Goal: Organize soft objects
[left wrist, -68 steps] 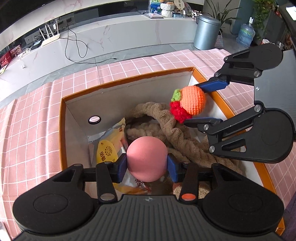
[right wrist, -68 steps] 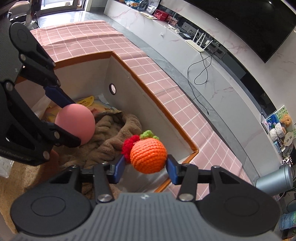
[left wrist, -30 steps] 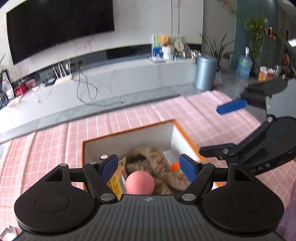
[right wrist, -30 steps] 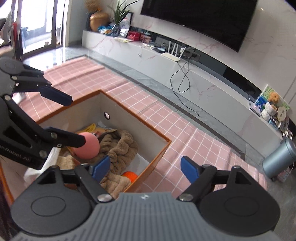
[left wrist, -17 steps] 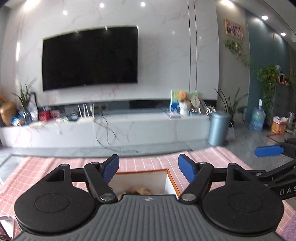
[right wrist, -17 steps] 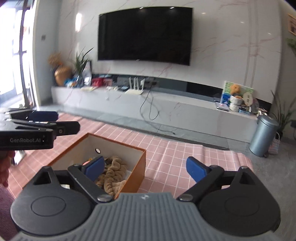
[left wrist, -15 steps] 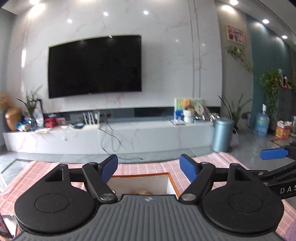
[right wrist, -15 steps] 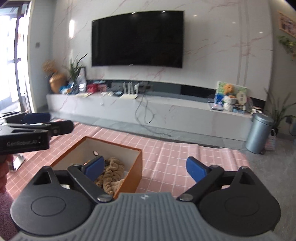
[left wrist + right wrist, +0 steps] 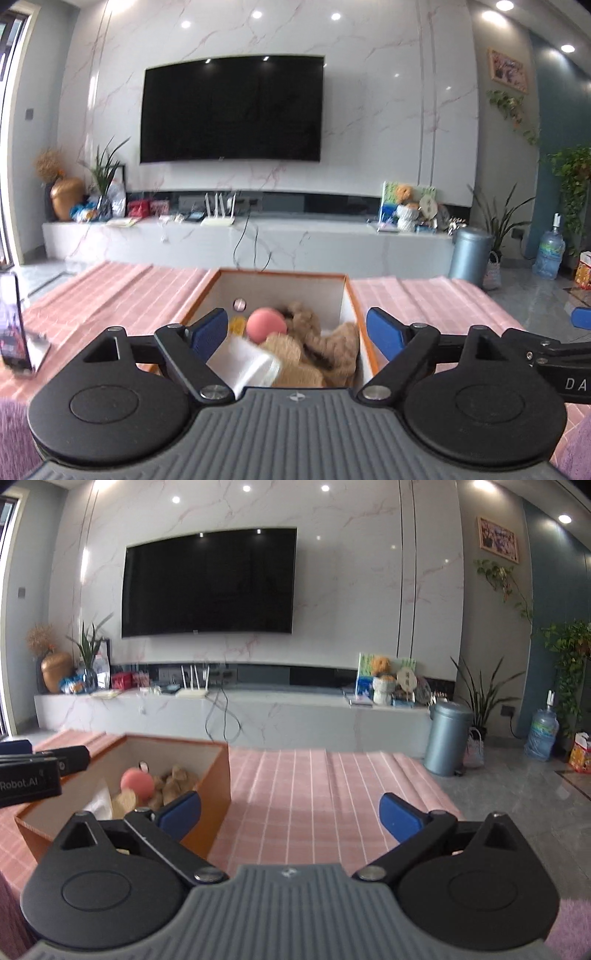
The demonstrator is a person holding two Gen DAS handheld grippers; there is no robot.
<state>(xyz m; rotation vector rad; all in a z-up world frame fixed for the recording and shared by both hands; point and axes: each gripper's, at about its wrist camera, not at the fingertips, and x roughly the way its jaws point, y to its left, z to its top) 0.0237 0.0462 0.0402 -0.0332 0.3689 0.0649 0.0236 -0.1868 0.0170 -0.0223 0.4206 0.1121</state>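
Seen low in the left wrist view: left gripper (image 9: 295, 328), jaws opening with nothing clamped, framing an orange box (image 9: 364, 332) at frame centre on a pink checked cloth (image 9: 424, 295). Inside the box: pink ball (image 9: 266, 325), brown towel (image 9: 317, 343), white packet (image 9: 251, 363). In the right wrist view: right gripper (image 9: 290, 812), jaws likewise opening and empty, over bare cloth; box at lower left, TV (image 9: 208, 583) upper centre.
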